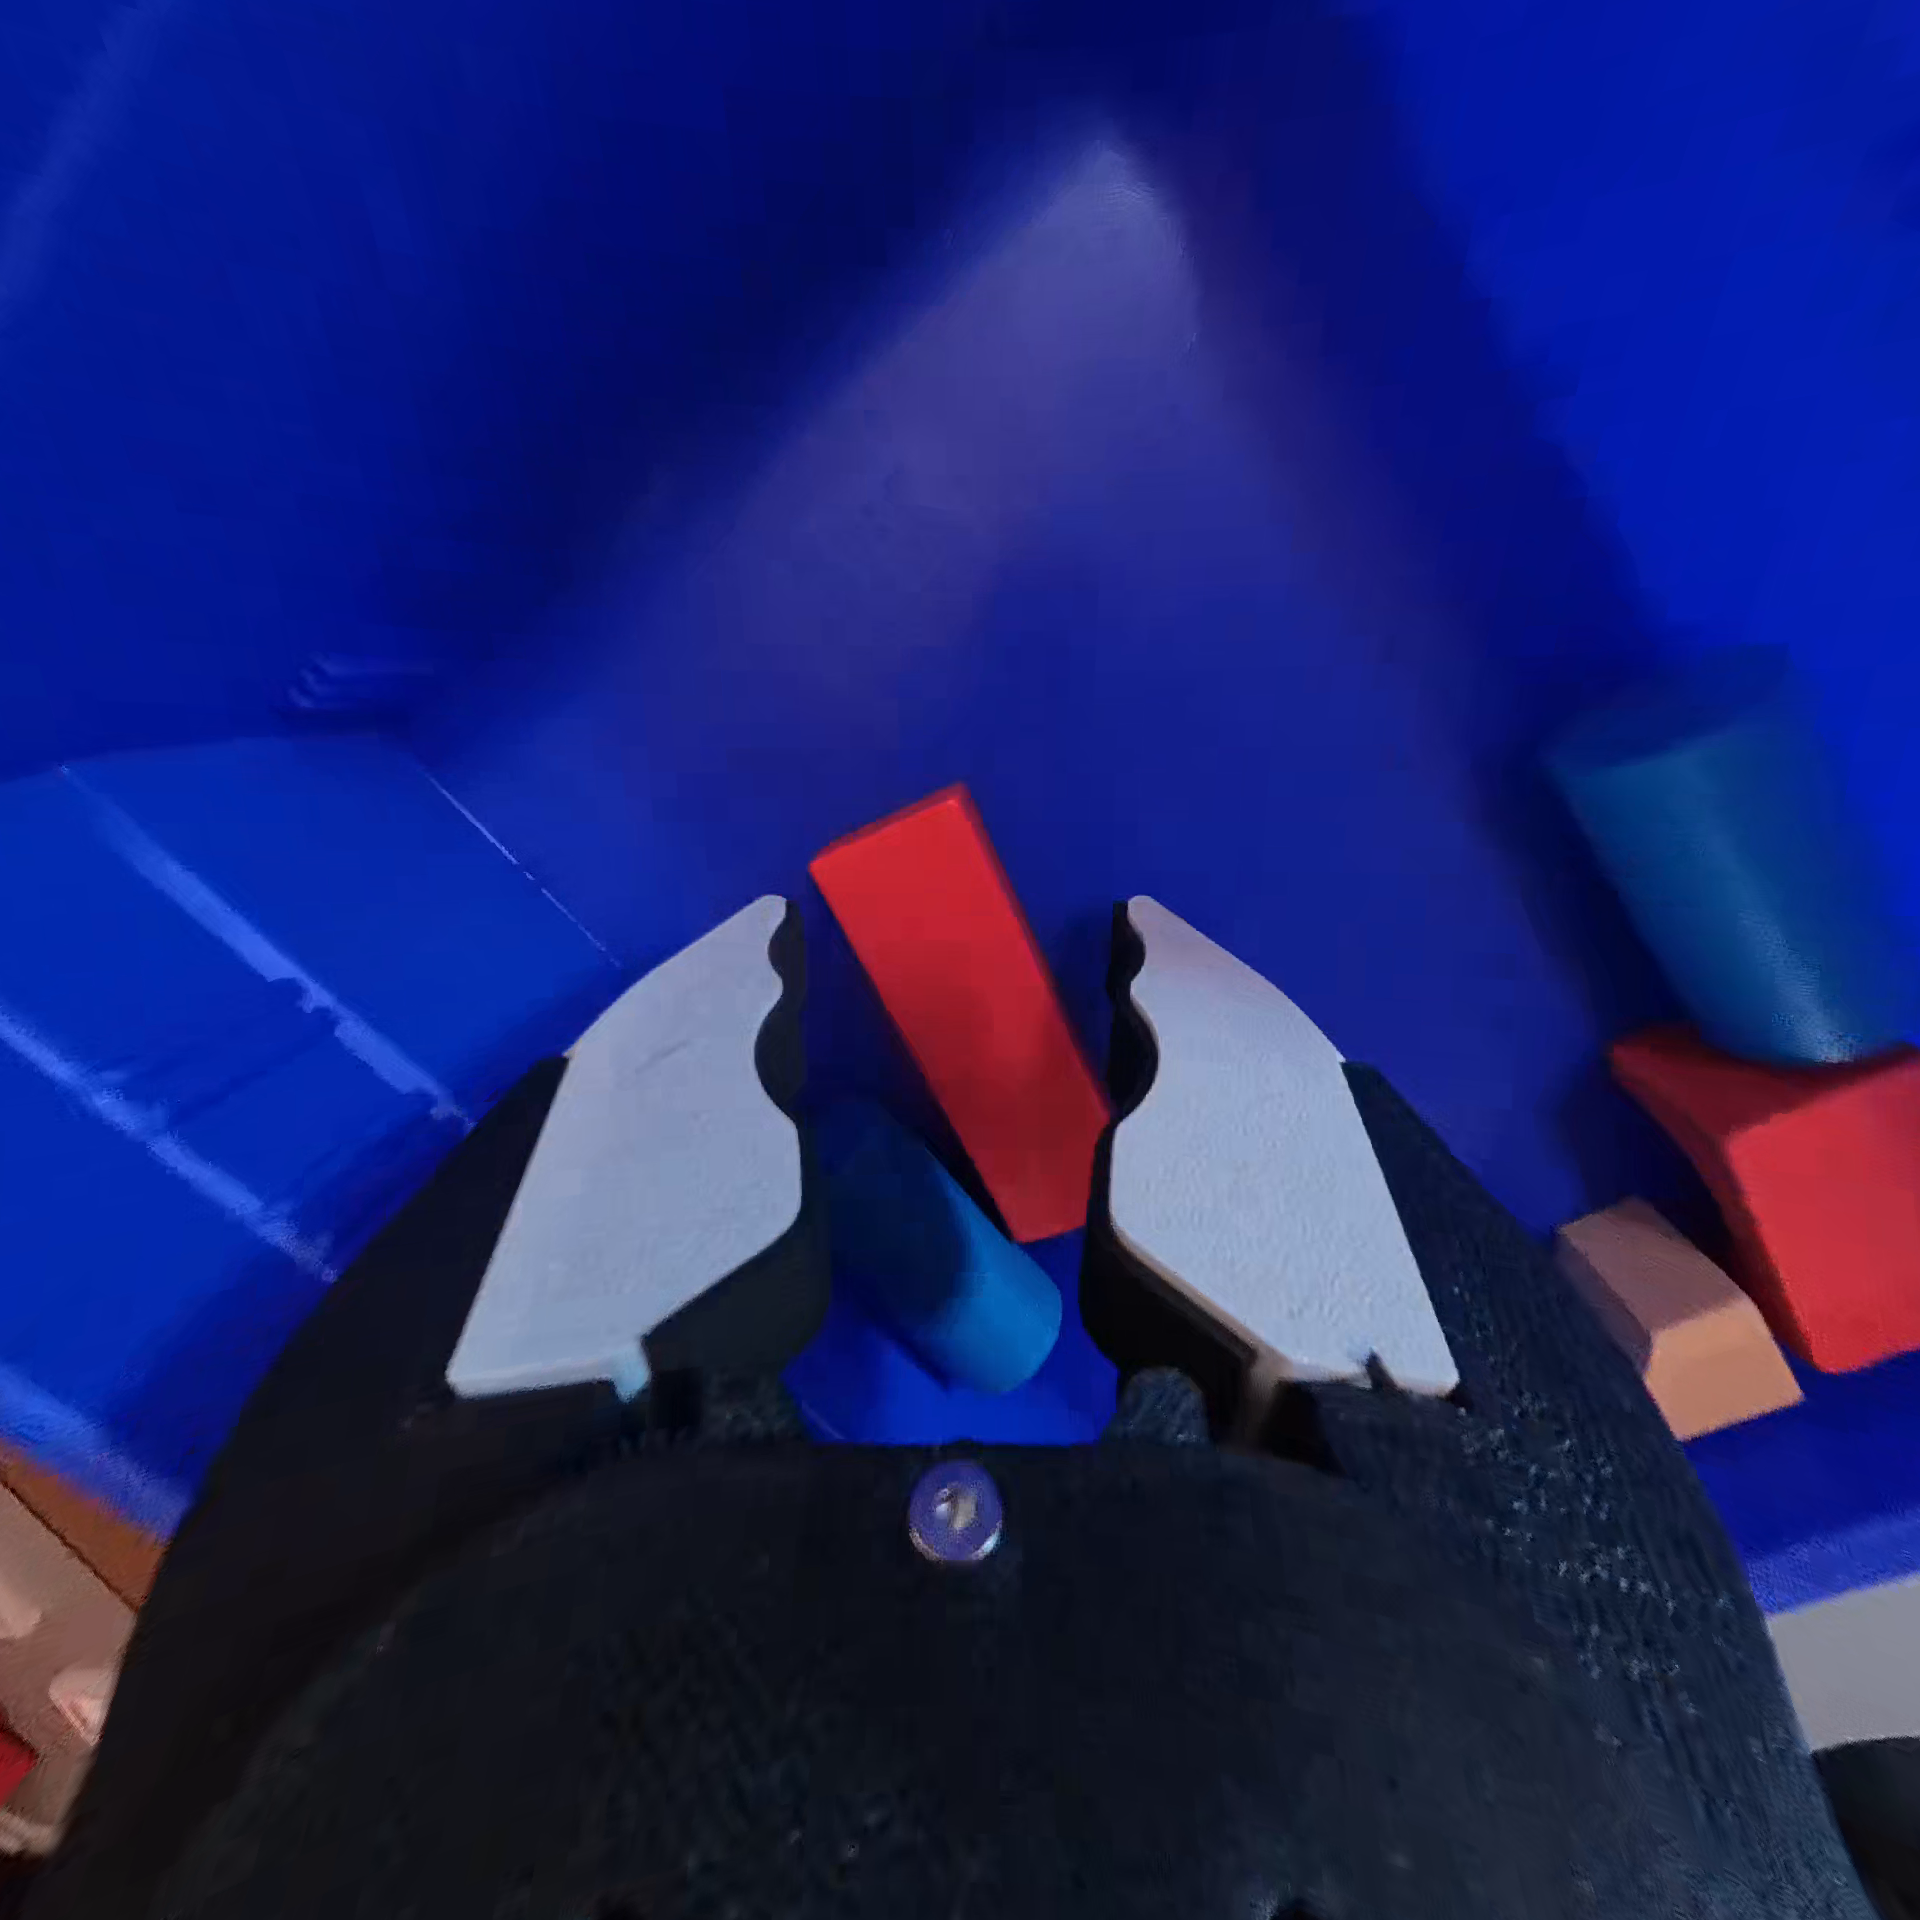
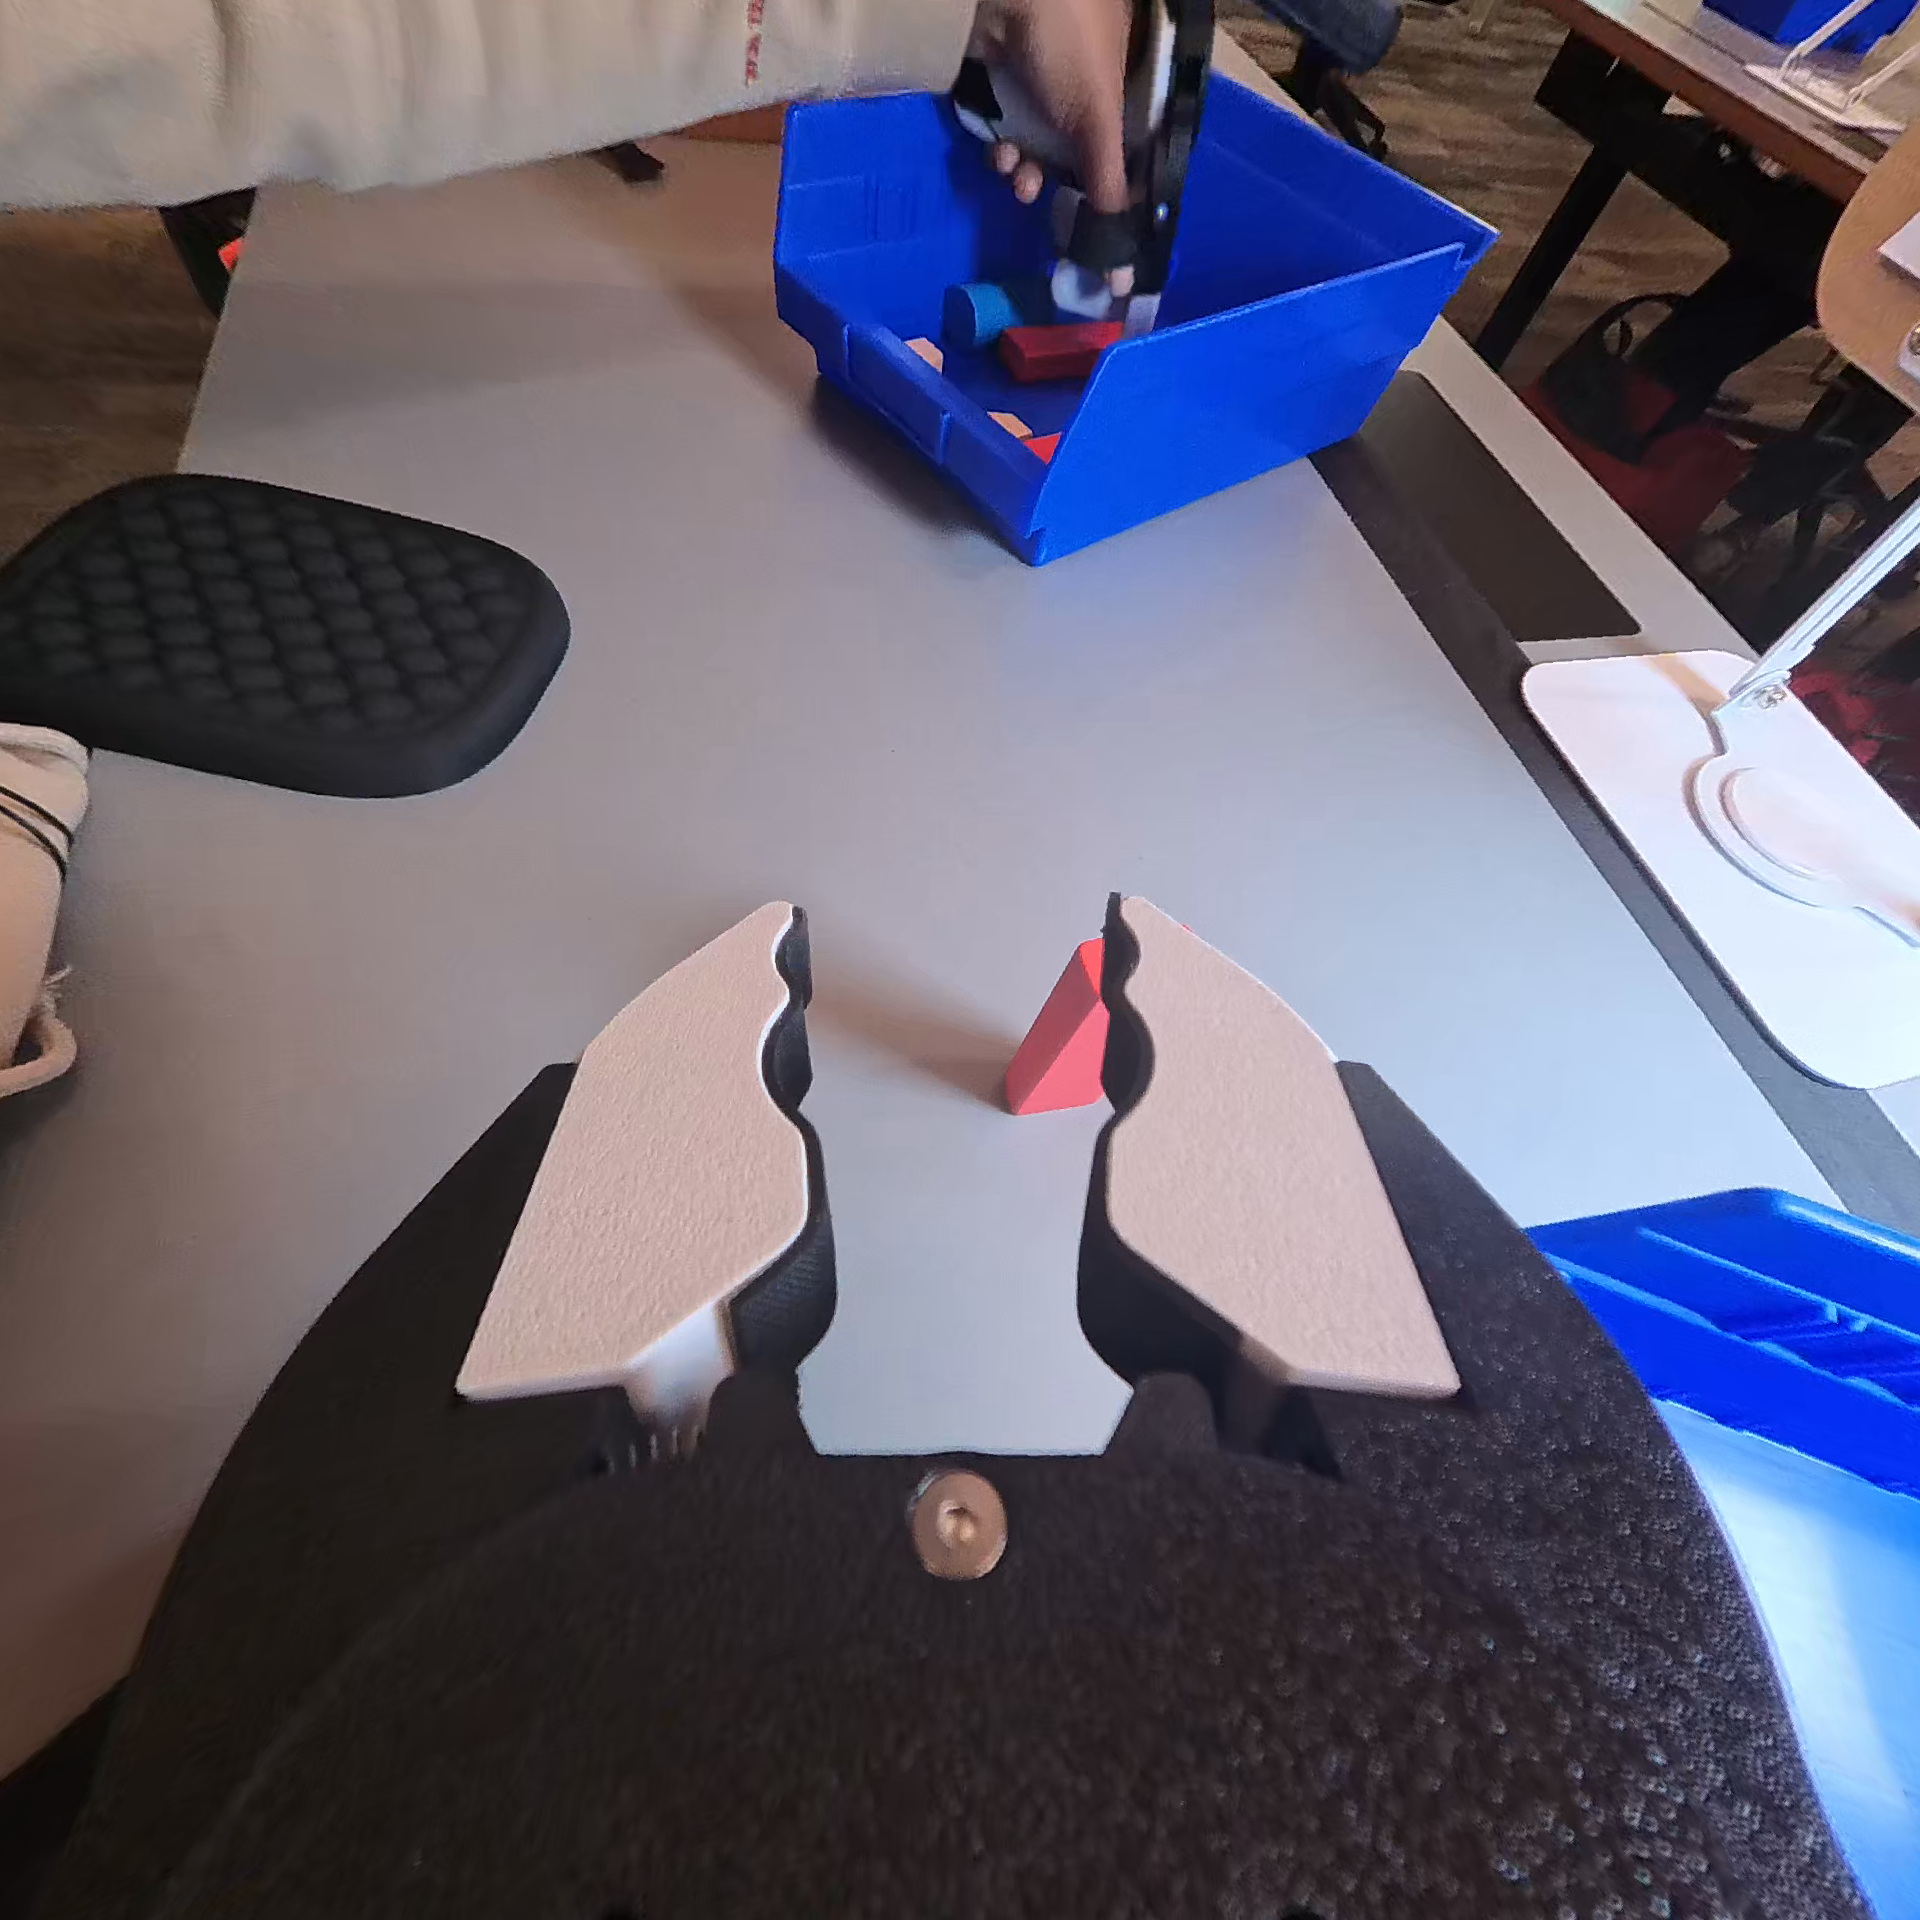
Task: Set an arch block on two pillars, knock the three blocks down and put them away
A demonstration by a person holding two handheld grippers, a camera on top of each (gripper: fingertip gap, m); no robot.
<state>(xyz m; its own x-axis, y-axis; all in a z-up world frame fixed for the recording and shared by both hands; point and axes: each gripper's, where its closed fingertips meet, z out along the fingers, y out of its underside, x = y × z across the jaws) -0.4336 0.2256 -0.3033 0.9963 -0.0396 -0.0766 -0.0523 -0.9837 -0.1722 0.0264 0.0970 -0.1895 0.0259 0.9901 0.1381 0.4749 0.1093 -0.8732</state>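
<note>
A: Left wrist view: left gripper (image 1: 956,1049) down inside the blue bin (image 1: 935,416), jaws apart, holding nothing. Red rectangular block (image 1: 956,1008) and blue cylinder (image 1: 945,1288) lie on the floor between the fingers.

B: Clutter nearby?

A: To the right, a second blue cylinder (image 1: 1725,894) leaning on a red arch block (image 1: 1808,1174), tan block (image 1: 1673,1330) beside it.

B: Right side?

A: Right gripper (image 2: 956,1049) over the grey table (image 2: 935,748), jaws apart, empty. Red wedge block (image 2: 1065,1044) on the table, partly hidden by the right finger. Black pad (image 2: 270,634) to the left, white stand (image 2: 1714,810) to the right, another blue bin (image 2: 1745,1320) at the near right.
</note>
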